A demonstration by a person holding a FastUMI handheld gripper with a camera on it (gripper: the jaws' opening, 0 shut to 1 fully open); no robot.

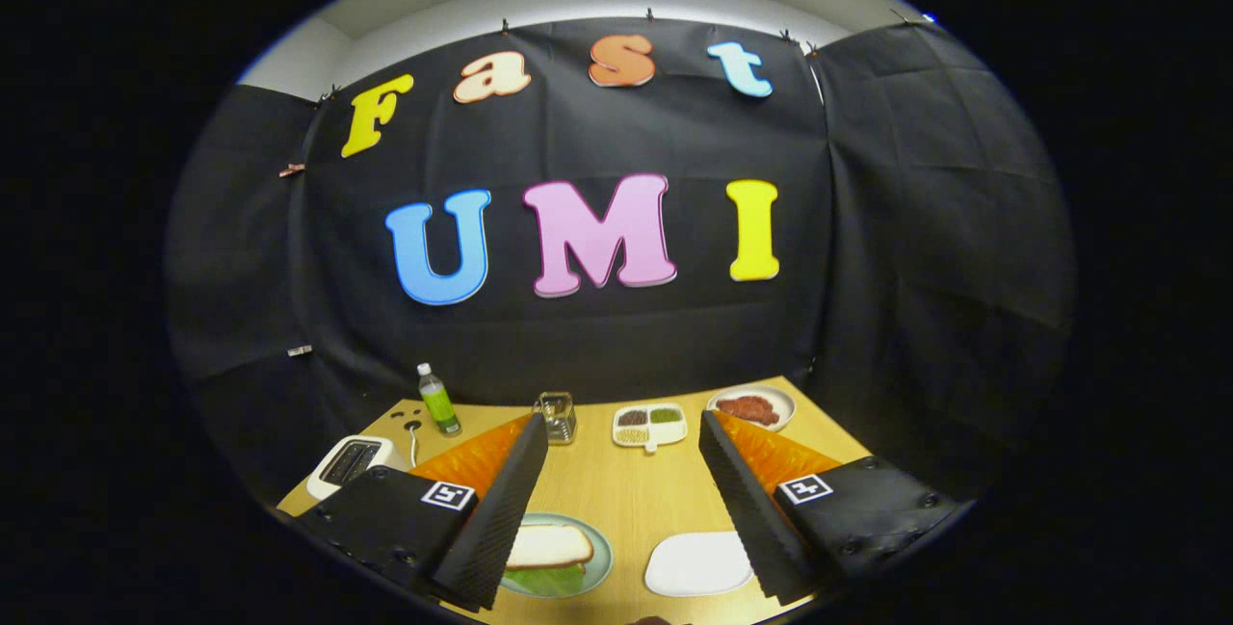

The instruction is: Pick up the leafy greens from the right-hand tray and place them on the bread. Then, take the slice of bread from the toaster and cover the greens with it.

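the gripper (621, 500) hangs above the wooden table (626, 490) with its fingers spread wide and holding nothing, while a slice of bread (549, 545) lies over the leafy greens (547, 579) on the green plate (599, 558) between them, beside a white tray (695, 564), the toaster (349, 463) off left

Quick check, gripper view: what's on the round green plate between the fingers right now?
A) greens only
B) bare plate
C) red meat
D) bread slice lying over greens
D: the green plate holds a bread slice lying over greens; the gripper is open above the table, holding nothing.
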